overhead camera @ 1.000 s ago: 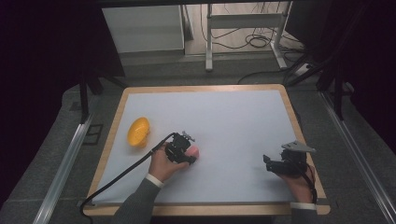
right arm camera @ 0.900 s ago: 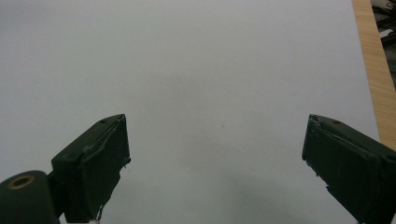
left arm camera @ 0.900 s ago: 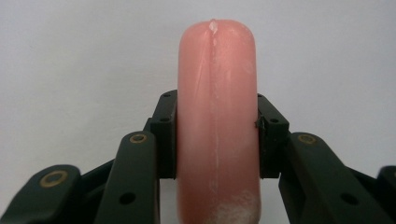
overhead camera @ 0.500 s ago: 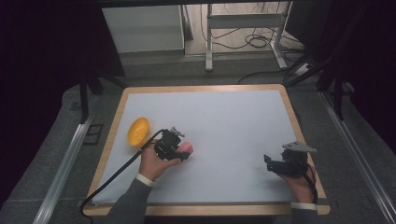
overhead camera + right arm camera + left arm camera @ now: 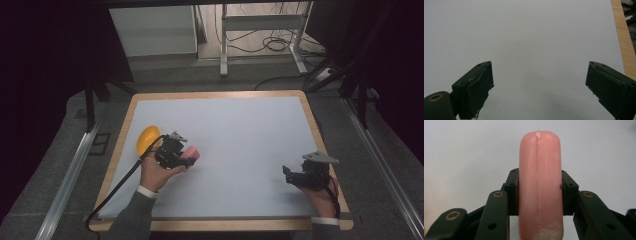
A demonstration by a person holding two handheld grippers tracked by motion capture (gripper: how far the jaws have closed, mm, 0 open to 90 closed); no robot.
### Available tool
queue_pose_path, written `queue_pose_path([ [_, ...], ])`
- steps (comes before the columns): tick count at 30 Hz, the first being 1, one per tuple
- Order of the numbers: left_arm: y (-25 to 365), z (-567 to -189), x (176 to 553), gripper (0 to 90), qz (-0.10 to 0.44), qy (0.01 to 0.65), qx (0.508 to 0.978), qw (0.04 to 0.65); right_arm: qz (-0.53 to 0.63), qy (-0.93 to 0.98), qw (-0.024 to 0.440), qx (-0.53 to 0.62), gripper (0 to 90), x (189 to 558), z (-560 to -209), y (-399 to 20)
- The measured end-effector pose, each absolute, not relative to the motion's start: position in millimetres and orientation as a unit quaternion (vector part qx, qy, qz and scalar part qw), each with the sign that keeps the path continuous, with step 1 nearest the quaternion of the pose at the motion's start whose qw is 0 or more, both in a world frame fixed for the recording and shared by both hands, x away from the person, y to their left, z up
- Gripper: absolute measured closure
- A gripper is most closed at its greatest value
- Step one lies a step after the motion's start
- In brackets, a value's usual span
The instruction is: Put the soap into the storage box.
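- L gripper (image 5: 184, 159): we see its fingers (image 5: 513, 192) clamped on a pink sausage-shaped item (image 5: 540, 185), one pad on each long side. In the left gripper view the item runs straight up between the pads, rounded tip well past them, a seam down its middle and whitish scuffing at the bottom end.
- Pink item (image 5: 190, 153), high view: held at the L-centre of the counter (image 5: 240, 125), sticking out to the R of the gripper. We can't tell from here whether it clears the surface.
- L hand (image 5: 157, 172): wraps the gripper body from below; grey sleeve enters from the bottom edge; black cable (image 5: 117, 187) trails off toward the front-L corner.
- Yellow-orange rounded obj. (image 5: 146, 138): lies on the counter just beside the L gripper, on its far-L side, partly behind it.
- R gripper (image 5: 292, 175): near the front-R corner, well apart from the pink item. Its fingers (image 5: 474, 90) stand wide apart with nothing between them, over bare white surface; wooden rim (image 5: 621, 37) at R.
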State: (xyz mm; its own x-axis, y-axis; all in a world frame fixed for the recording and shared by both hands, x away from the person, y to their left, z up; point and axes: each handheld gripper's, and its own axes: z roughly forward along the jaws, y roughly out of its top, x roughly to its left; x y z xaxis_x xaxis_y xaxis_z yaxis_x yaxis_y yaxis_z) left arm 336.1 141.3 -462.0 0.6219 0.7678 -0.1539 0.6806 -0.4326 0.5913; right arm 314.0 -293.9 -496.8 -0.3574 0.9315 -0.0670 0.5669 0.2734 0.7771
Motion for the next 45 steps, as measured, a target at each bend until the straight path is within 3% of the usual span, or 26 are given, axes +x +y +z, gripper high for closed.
queue_pose_path([
  [45, 193.1, -438.6, 333.5, 60.3, 0.105, 0.462, 0.817, 0.329, 0.334, 0.753, 0.269, 0.499, 7.3, 314.7, -498.6, -292.7],
])
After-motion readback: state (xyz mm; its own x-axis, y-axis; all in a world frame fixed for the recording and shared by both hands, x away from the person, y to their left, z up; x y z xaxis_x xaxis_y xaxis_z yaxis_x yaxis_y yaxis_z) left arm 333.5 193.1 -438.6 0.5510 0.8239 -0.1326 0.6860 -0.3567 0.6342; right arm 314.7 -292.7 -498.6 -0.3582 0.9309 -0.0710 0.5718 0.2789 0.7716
